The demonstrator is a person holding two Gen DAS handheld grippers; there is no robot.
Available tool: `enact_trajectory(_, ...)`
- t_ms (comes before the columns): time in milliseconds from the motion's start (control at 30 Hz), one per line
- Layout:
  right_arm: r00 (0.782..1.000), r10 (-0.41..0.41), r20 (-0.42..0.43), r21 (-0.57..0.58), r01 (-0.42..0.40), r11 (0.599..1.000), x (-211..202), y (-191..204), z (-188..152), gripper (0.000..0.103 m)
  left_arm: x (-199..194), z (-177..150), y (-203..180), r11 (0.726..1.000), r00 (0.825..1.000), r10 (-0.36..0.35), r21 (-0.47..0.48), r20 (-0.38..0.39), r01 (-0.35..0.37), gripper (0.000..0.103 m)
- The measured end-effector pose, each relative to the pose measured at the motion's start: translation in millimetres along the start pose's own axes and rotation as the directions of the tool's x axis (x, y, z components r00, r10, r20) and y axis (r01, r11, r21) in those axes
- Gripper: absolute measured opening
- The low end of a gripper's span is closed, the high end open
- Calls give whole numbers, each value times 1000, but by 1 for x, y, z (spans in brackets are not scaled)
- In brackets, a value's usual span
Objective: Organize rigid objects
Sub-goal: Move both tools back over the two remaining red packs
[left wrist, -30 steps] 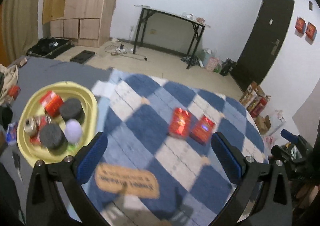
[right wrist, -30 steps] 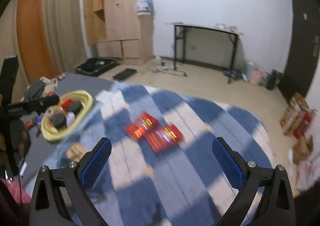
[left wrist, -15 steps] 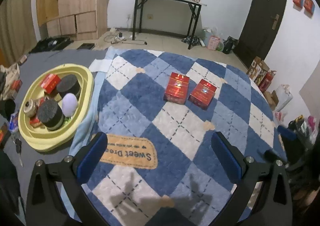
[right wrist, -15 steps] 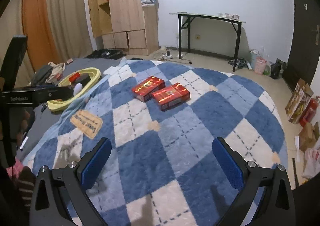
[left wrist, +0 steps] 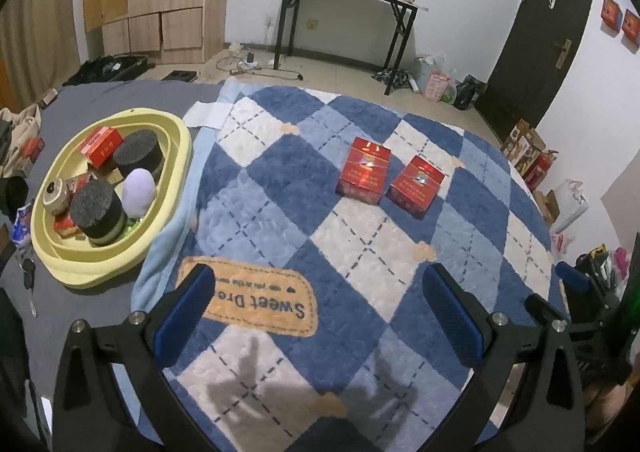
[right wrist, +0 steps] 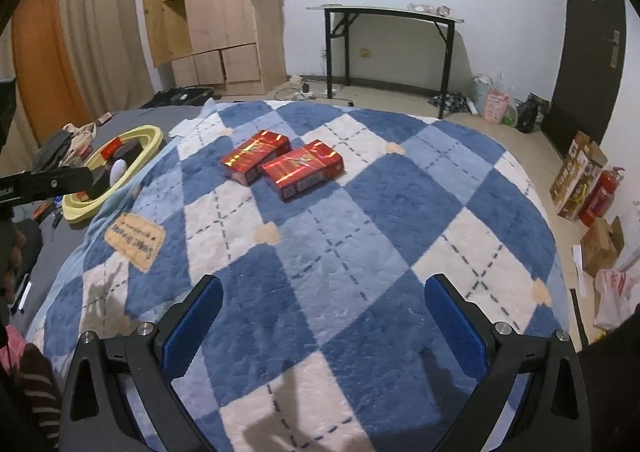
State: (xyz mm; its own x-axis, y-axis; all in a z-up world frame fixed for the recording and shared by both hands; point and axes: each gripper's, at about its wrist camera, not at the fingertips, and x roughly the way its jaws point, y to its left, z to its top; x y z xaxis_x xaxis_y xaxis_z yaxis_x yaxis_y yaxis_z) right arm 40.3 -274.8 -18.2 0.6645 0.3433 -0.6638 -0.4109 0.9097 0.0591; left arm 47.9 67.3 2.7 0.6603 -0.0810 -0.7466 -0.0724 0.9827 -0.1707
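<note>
Two red boxes (left wrist: 363,171) (left wrist: 416,186) lie side by side on the checked blanket (left wrist: 280,187), at 12 o'clock from both grippers. Left gripper (left wrist: 318,306): jaws wide, empty. Right gripper (right wrist: 323,318): jaws wide, empty. Yellow tray (left wrist: 176,167) at 10 o'clock holds two black cylinders (left wrist: 139,156) (left wrist: 96,211), one lilac egg (left wrist: 138,191), one small red box (left wrist: 102,145).

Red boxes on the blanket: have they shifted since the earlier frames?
No. Both red boxes lie side by side on the same squares of the checked blanket as before; only the cameras moved.
</note>
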Motion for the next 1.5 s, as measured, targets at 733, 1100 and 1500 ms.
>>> enact_trajectory(733,999,38,2,15,-39,999,6,-5,1,103,7,2,-8,1000,1000,12,29,-3,-12,103)
enact_trajectory(1100,999,14,-44,10,-14,1000,13,-4,-5,103,-2,17,-8,1000,998,-29,4,48,28,103)
enact_trajectory(1500,998,20,-55,-83,-24,996,18,11,-8,103,3,25,-4,999,998,-53,-10,27,53,103)
